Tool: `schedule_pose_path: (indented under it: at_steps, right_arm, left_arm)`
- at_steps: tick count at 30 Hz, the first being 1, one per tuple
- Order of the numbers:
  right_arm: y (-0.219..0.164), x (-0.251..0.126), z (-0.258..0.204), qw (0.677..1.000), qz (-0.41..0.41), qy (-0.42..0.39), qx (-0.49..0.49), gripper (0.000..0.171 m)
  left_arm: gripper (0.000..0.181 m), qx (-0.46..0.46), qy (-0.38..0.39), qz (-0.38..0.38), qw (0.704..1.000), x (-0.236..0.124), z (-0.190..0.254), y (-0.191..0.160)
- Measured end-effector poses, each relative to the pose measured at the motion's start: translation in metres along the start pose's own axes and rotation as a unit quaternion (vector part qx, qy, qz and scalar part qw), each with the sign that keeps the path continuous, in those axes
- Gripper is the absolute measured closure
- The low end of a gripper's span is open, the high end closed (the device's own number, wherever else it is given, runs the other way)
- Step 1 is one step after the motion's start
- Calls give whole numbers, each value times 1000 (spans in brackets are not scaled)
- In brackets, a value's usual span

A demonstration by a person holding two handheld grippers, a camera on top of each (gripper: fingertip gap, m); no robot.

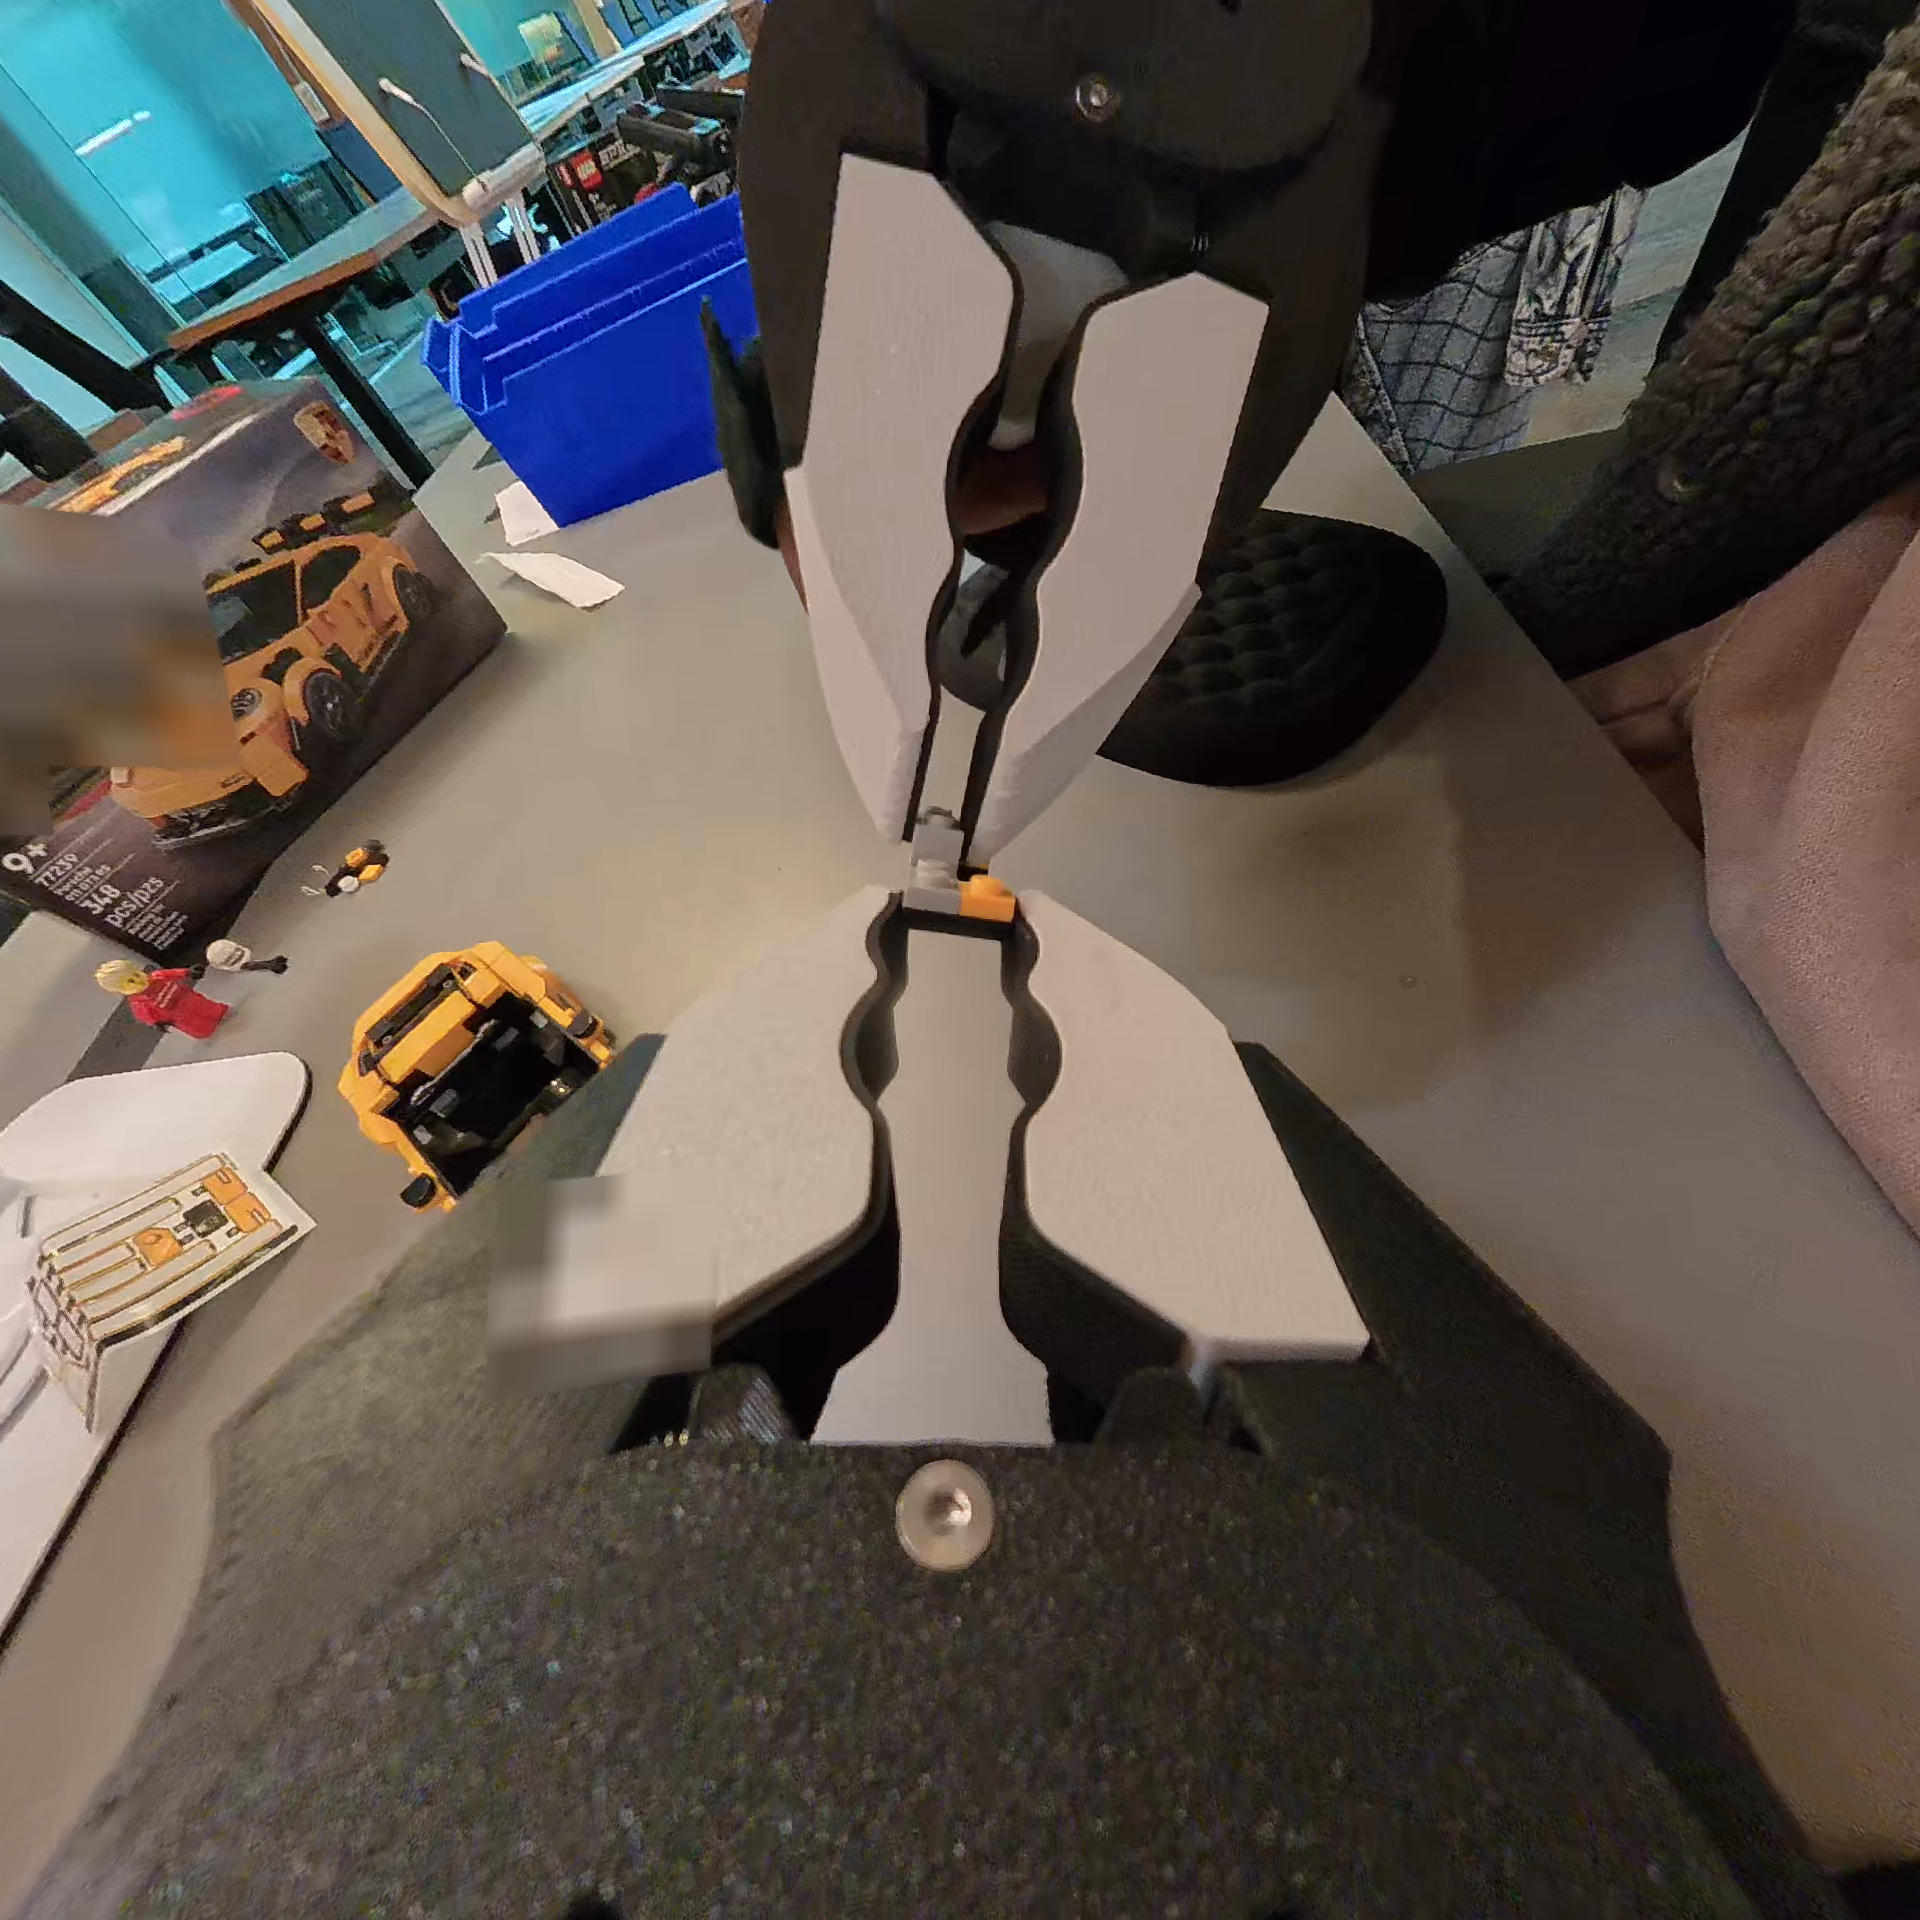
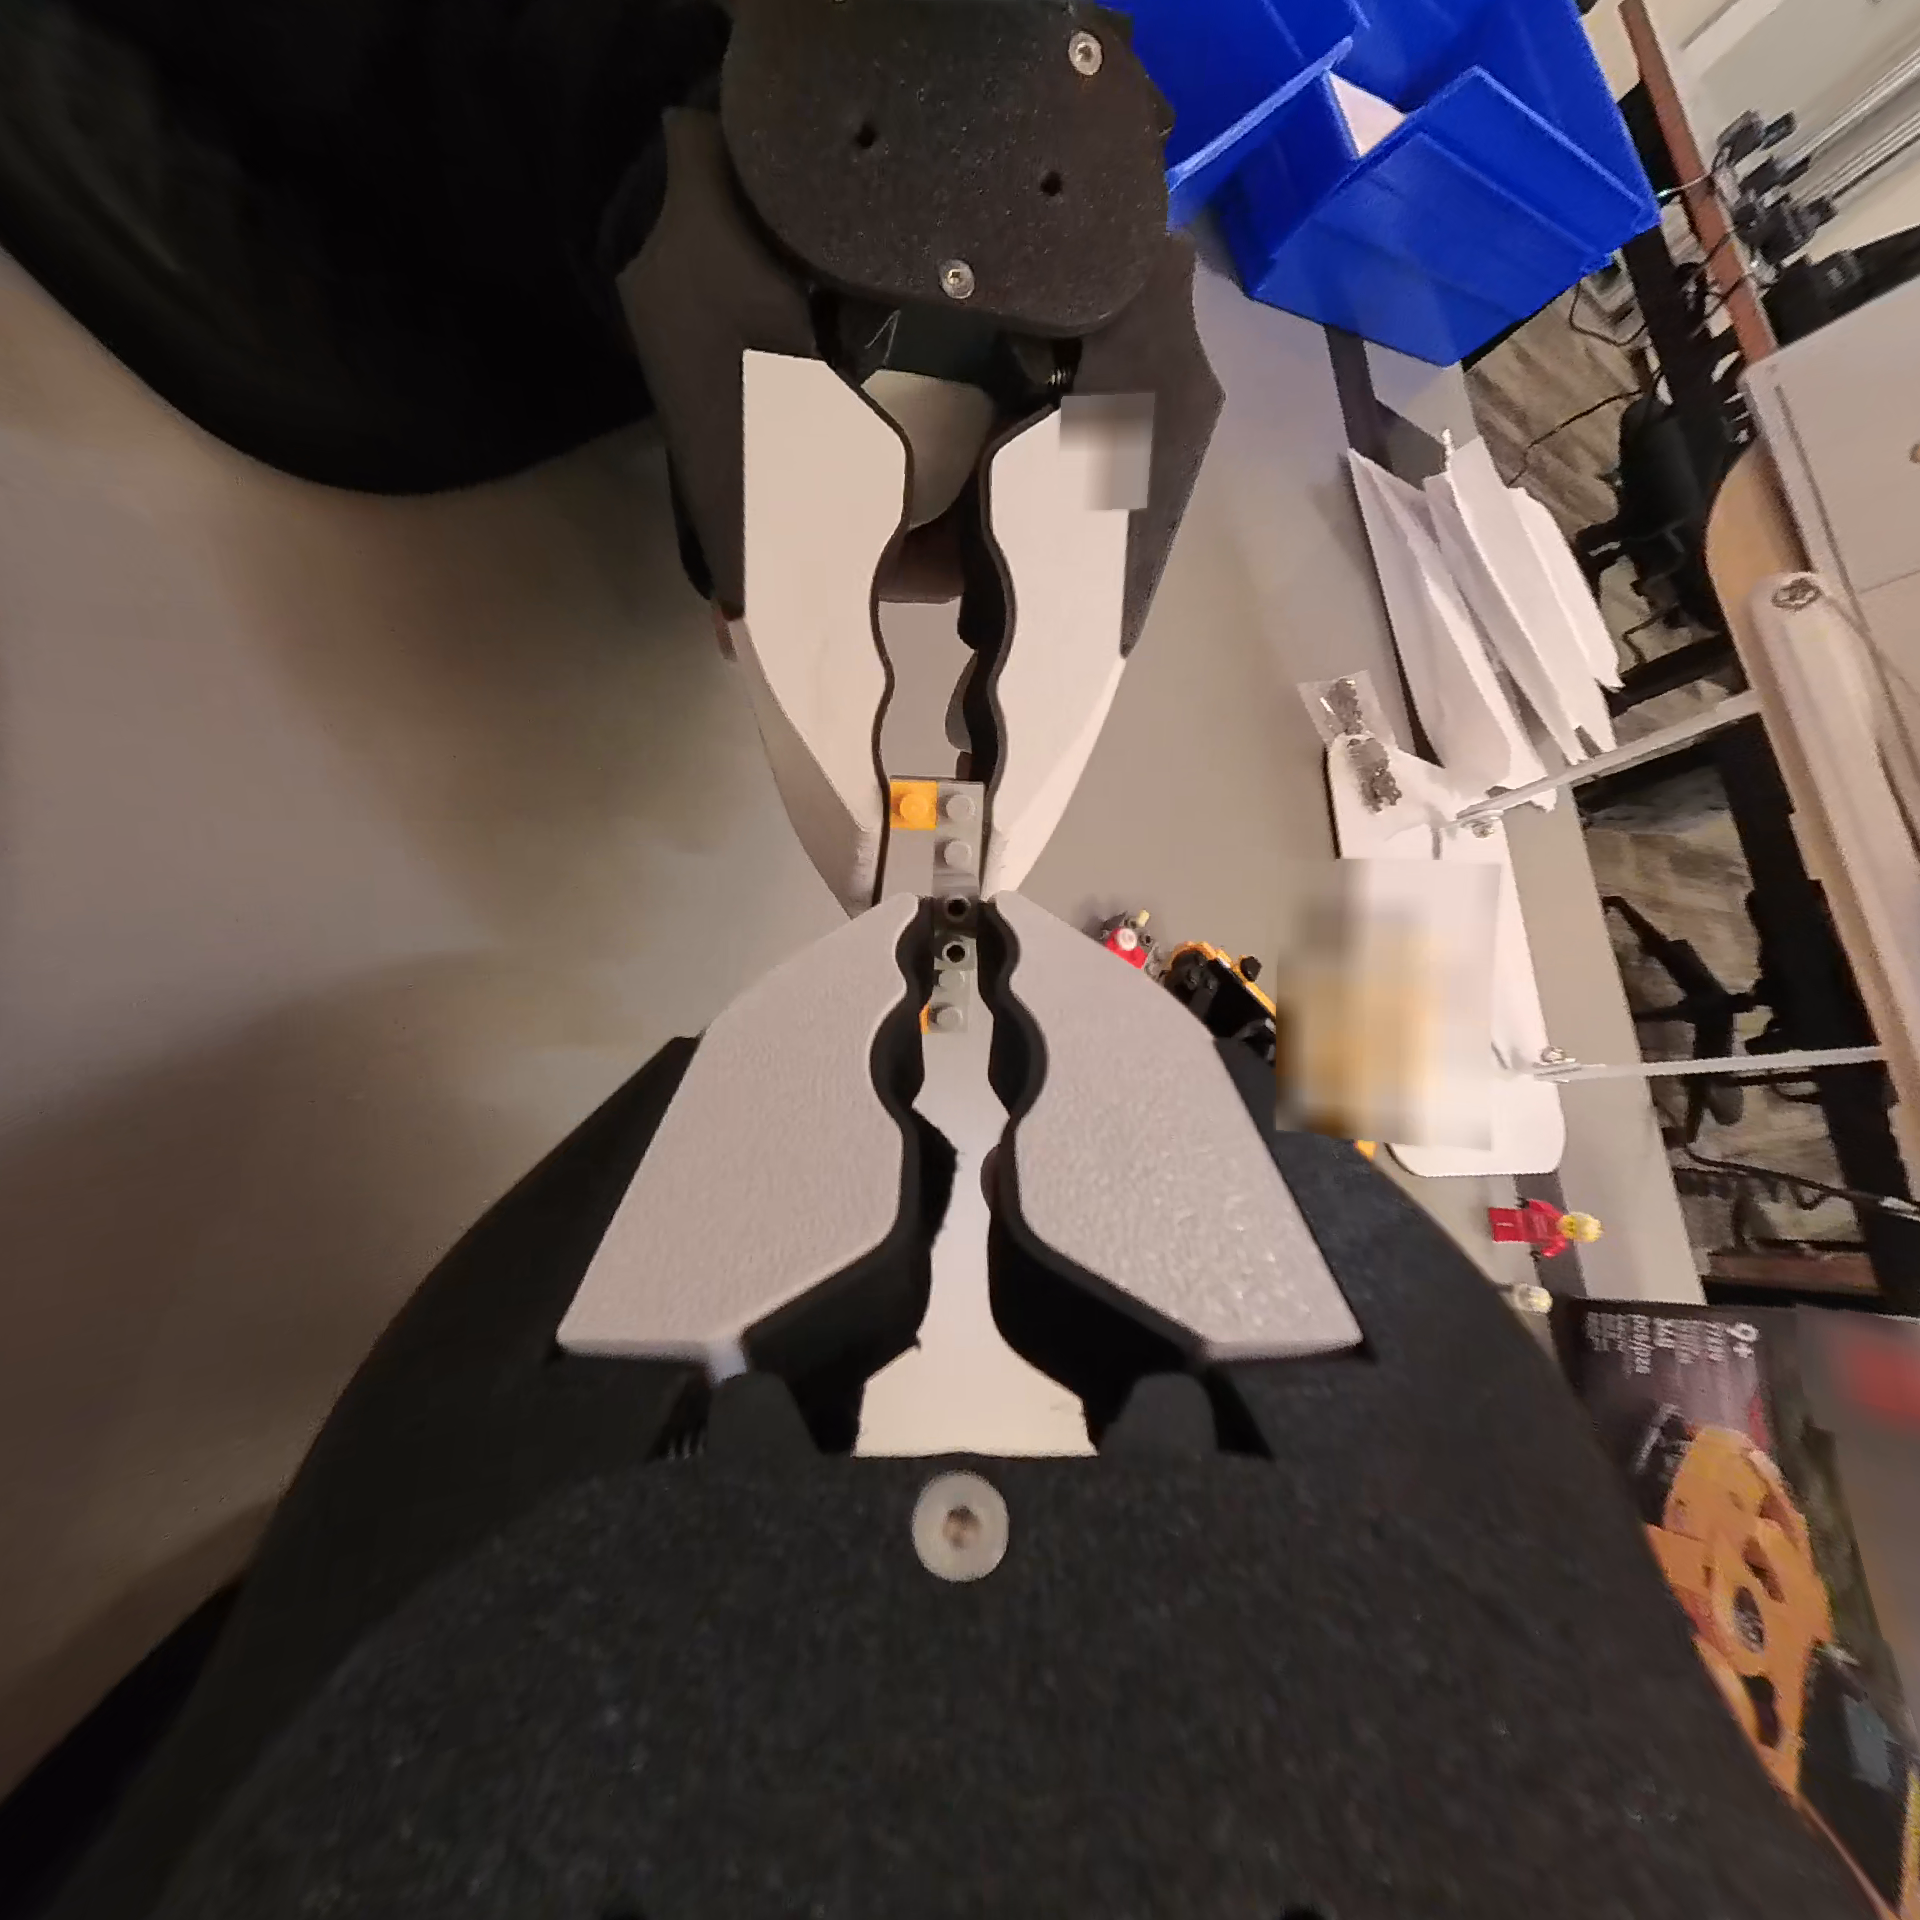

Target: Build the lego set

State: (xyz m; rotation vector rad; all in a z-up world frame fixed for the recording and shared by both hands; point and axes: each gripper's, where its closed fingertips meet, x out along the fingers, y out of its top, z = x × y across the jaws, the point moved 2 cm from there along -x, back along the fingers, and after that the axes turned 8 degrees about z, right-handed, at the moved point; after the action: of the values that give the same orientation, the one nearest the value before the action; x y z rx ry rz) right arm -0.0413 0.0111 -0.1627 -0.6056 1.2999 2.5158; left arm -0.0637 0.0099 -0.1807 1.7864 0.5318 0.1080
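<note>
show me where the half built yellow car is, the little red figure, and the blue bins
yellow car (image 1: pixel 473 1070): left wrist view, on its open black middle.
red figure (image 1: pixel 177 997): left wrist view, on its red body, lying on the table.
blue bins (image 2: pixel 1455 197): right wrist view, on the front wall of the nearest bin.

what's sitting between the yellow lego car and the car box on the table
In the left wrist view, a red-suited minifigure and small loose yellow-black pieces lie between the partly built yellow car and the box.

We see our left gripper (image 1: pixel 956 906) and right gripper (image 2: pixel 956 914): speckled black bodies, pale grey wavy-edged fingers (image 1: pixel 1143 1143), a silver screw (image 1: pixel 943 1512) each.
</note>
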Motion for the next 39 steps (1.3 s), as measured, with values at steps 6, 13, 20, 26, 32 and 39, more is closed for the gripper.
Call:
schedule_pose_path:
  at_steps: [6, 13, 20, 26, 32, 39]
  right_arm:
    - [7, -3, 5, 1000, 2, -29, -6, 164]
    - [13, -6, 9, 999, 14, -42, 4, 164]
    - [35, -24, 16, 995, 82, -43, 40, 148]
    - [44, -38, 16, 986, 146, -50, 58, 146]
    - [54, -29, 12, 987, 144, -35, 64, 152]
    - [54, -18, 10, 992, 111, -43, 36, 162]
  left_arm:
    - [164, 19, 24, 19, 999, -2, -4, 7]
    - [165, 23, 34, 40, 998, -4, -6, 14]
    - [164, -15, 18, 148, 989, -21, -8, 43]
    - [165, -36, -6, 194, 980, -26, -4, 55]
    - [165, -28, -12, 186, 982, -23, 0, 54]
    - [165, -11, -10, 169, 986, -21, 3, 51]
